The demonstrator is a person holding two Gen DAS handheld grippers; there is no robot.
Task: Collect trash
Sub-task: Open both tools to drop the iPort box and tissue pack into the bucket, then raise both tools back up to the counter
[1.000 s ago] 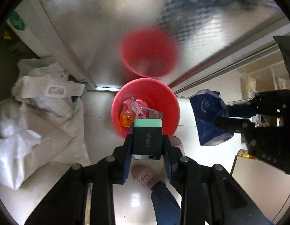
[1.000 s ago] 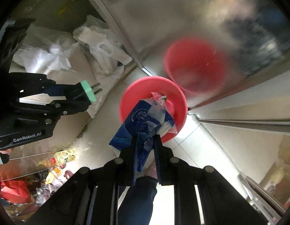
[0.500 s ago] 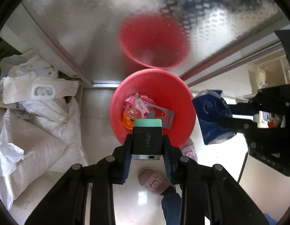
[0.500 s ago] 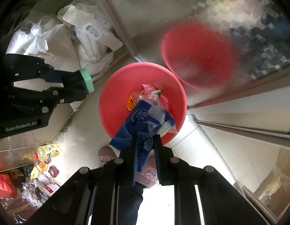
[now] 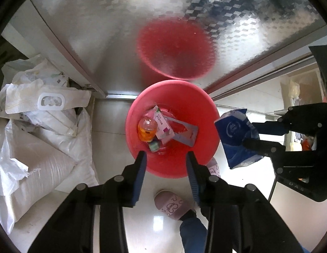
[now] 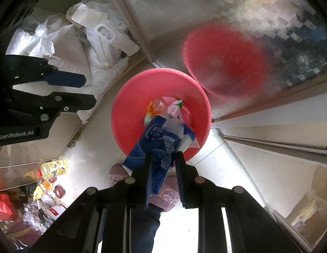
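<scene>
My left tongs (image 5: 165,158) hang over the near rim of the red bin (image 5: 205,147) on the floor, their jaws just opened and standing apart with nothing between them. Inside the bin lie an orange bottle (image 5: 147,129), a pink-and-white wrapper (image 5: 162,126) and a small green-topped box (image 5: 154,146). My right tongs (image 6: 163,158), above the bin's near edge, are narrow, gripping a blue plastic pack (image 6: 157,139).
</scene>
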